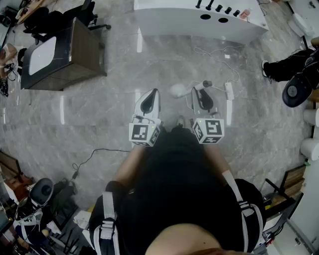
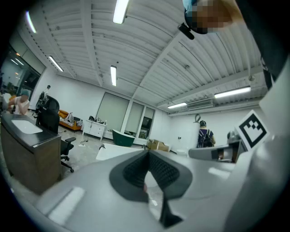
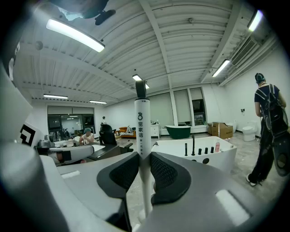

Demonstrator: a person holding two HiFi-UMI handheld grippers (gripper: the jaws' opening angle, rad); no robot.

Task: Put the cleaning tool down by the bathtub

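My right gripper (image 3: 144,156) is shut on the white handle of the cleaning tool (image 3: 141,127), which stands upright between the pads with a dark cap on top. In the head view this gripper (image 1: 202,95) is held over the grey floor, with the handle's dark end (image 1: 206,83) just beyond its tip. The white bathtub (image 1: 199,22) lies ahead at the top of that view and shows again as the bathtub (image 3: 199,156) past the right jaw. My left gripper (image 1: 148,99) hovers beside the right one; its pads (image 2: 136,170) meet at the tip with nothing between them.
A dark wooden cabinet (image 1: 65,57) with a white top stands at the left, an office chair (image 1: 87,15) behind it. A power strip (image 1: 229,90) and cables lie on the floor before the tub. A person (image 3: 267,131) stands at the right. A green tub (image 3: 180,131) stands far back.
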